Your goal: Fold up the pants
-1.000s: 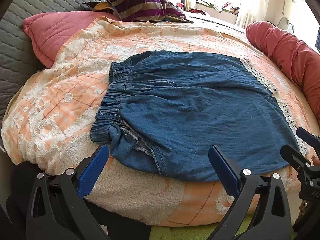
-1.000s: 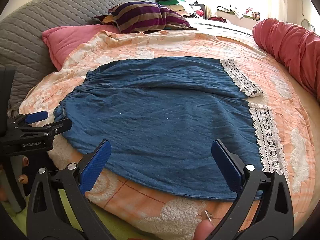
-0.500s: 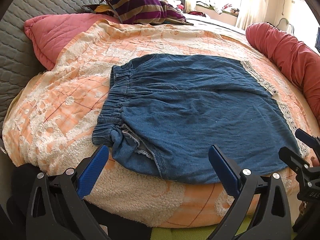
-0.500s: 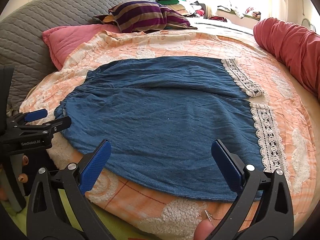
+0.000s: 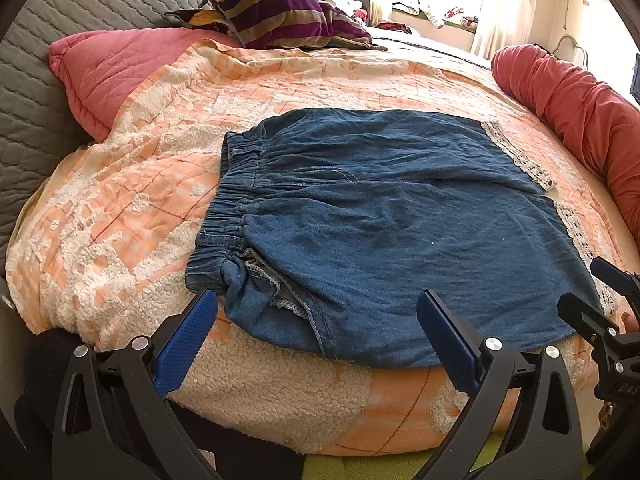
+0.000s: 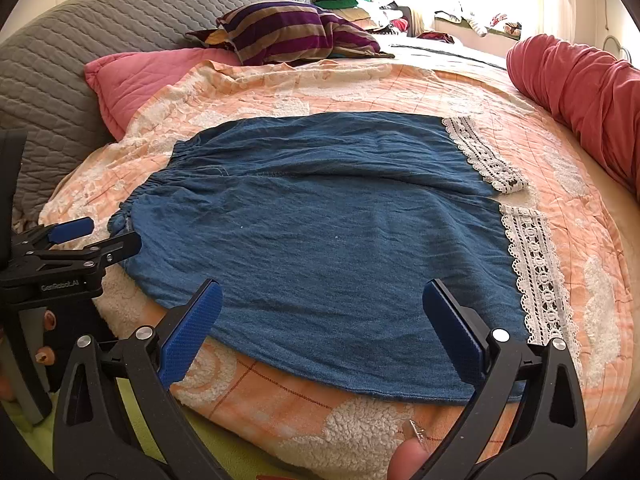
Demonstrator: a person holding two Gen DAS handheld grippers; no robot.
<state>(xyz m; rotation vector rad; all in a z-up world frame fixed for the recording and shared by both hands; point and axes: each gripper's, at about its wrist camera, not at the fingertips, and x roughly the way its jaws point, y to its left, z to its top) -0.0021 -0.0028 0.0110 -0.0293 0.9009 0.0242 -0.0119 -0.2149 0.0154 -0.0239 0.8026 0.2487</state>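
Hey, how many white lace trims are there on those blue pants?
2. One lace trim edges the far leg hem of the pants, toward the red bolster; the other lace trim edges the near leg hem. Any lace underneath would be hidden.

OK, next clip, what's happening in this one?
A person holds a two-finger gripper in each hand over blue denim pants spread flat on a peach bedspread. The left gripper sits near the waistband end, the right gripper near the lace-trimmed hems. Both are open and holding nothing; no fold has been made.
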